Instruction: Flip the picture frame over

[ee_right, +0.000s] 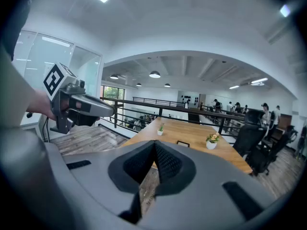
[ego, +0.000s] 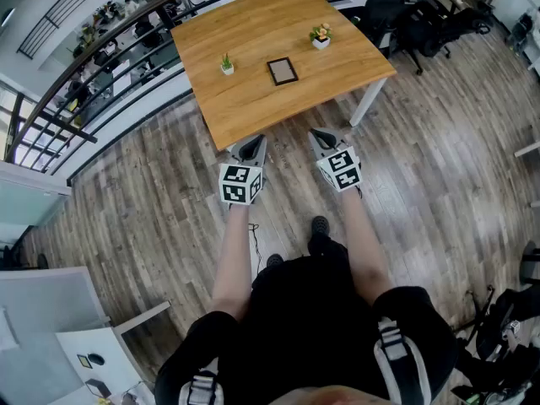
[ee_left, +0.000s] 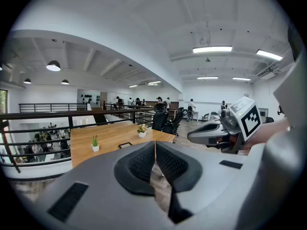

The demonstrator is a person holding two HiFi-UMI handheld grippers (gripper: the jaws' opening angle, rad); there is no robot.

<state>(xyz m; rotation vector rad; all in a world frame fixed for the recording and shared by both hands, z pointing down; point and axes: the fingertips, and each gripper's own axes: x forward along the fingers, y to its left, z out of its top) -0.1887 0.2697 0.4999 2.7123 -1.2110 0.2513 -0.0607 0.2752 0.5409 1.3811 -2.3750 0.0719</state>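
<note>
My left hand-held gripper (ee_left: 155, 159) has its jaws pressed together with nothing between them. My right hand-held gripper (ee_right: 154, 162) is the same, closed and empty. Both hang over the wooden floor (ego: 152, 218), just short of the near edge of the worktop (ego: 253, 112), and tip slightly down toward it.

Ahead of both and well apart from either, the picture frame (ego: 283, 71) lies flat near the middle of the worktop. It is a little nearer my right side. I cannot tell which face is up.

A green potted plant (ego: 227, 64) stands to the left of the frame. A flowering potted plant (ego: 320, 36) stands beyond it to the right.

As I judge it, the task has not begun and the frame looks untouched. The whole job is left: close the distance, open a jaw pair, take an edge, turn the frame over and lay it down.
</note>
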